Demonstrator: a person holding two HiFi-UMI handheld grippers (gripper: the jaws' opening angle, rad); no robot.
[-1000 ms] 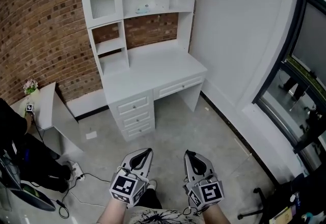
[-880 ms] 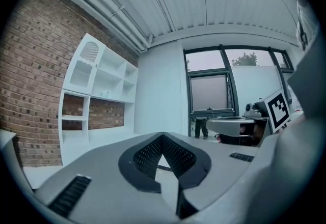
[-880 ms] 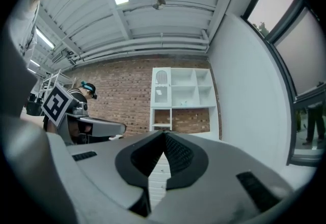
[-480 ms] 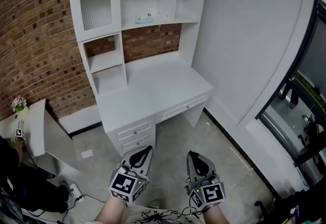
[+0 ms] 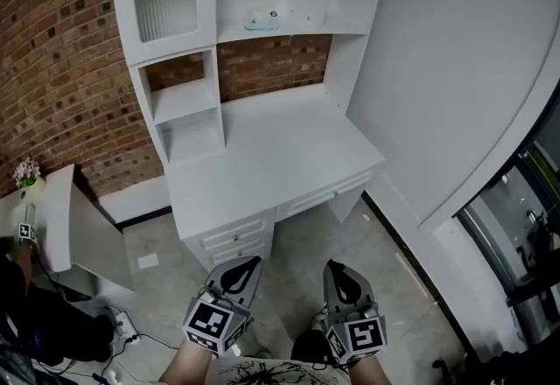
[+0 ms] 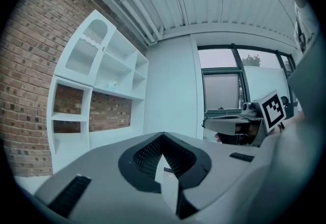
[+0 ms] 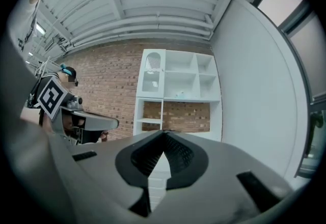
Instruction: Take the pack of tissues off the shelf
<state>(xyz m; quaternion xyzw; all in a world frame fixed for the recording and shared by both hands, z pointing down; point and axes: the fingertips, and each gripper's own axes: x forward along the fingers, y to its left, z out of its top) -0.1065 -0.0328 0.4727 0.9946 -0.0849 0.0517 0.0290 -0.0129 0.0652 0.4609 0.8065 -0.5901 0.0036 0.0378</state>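
head view: a small, soft, pale-blue pack of tissues (image 5: 262, 22) lies on a smooth white shelf (image 5: 302, 28) above the white bench (image 5: 262, 147). rough red brick wall (image 5: 52, 51) behind, grey concrete floor (image 5: 306, 239) below. left tongs (image 5: 249, 263) and right tongs (image 5: 334, 267) hang low, well apart from it.
left gripper view: left tongs clenched, empty.
right gripper view: right tongs clenched, empty.

Red brick wall (image 5: 52, 68) at left and behind, plain white wall (image 5: 437, 68) at right. White desk (image 5: 271, 147) against the brick – bare top, stack of drawers (image 5: 232, 239) under its left part. Grey concrete floor (image 5: 385, 287). Small white side table (image 5: 57, 217) far left, a little pot of flowers (image 5: 26, 171) on it. On the floor: white paper scrap (image 5: 148, 261), power strip (image 5: 118, 322) with black cable (image 5: 149, 341). Dark-framed window (image 5: 516, 252) at the right edge.
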